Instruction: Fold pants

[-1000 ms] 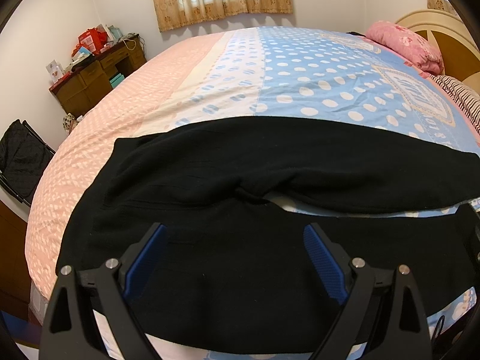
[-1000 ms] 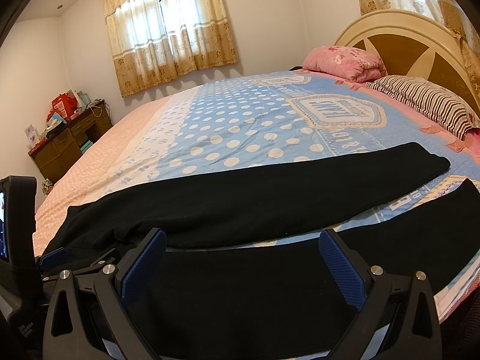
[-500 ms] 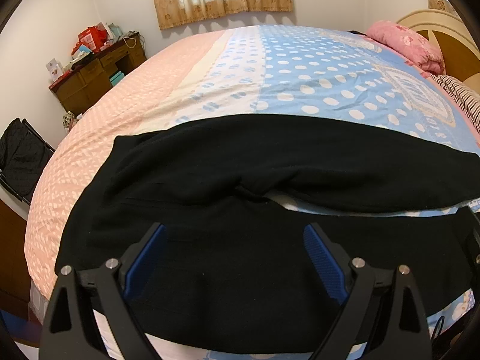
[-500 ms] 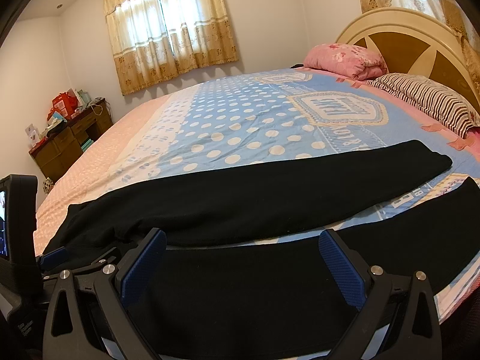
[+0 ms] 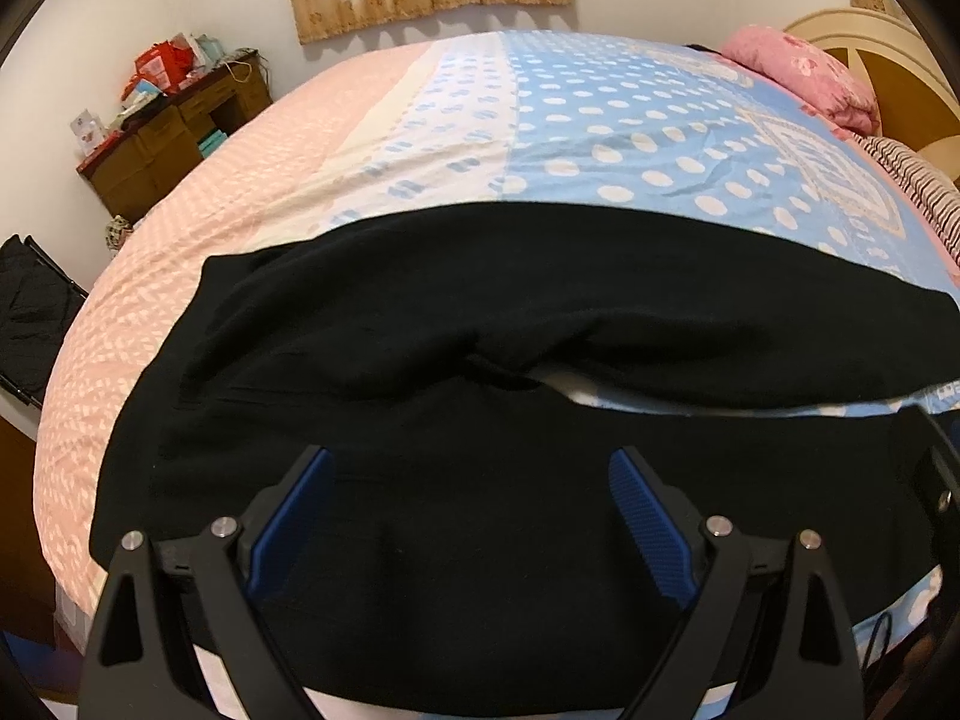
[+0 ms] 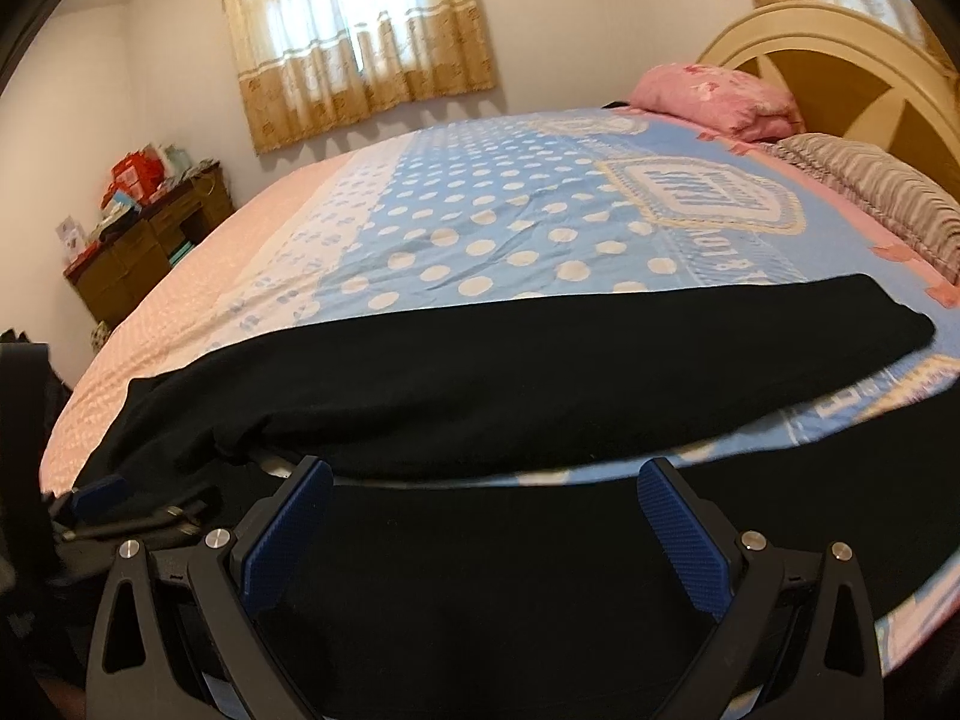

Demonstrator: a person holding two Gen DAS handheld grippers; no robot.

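Black pants point(image 5: 480, 324) lie spread flat on the bed point(image 5: 540, 138), waist to the left, two legs running right with a strip of sheet showing between them. My left gripper point(image 5: 471, 480) is open and empty, low over the near leg close to the crotch. My right gripper point(image 6: 486, 492) is open and empty over the near leg point(image 6: 510, 570) further right; the far leg point(image 6: 540, 366) ends at its cuff on the right. The left gripper point(image 6: 99, 489) shows at the left edge of the right wrist view.
A pink pillow point(image 6: 720, 93) and a striped pillow point(image 6: 888, 186) lie by the headboard point(image 6: 840, 48) at the right. A wooden desk point(image 5: 174, 132) with clutter stands by the far left wall. A black bag point(image 5: 30, 312) sits left of the bed.
Both grippers have come slightly lower and closer to the near leg. The pants have not moved and both jaws stay open.
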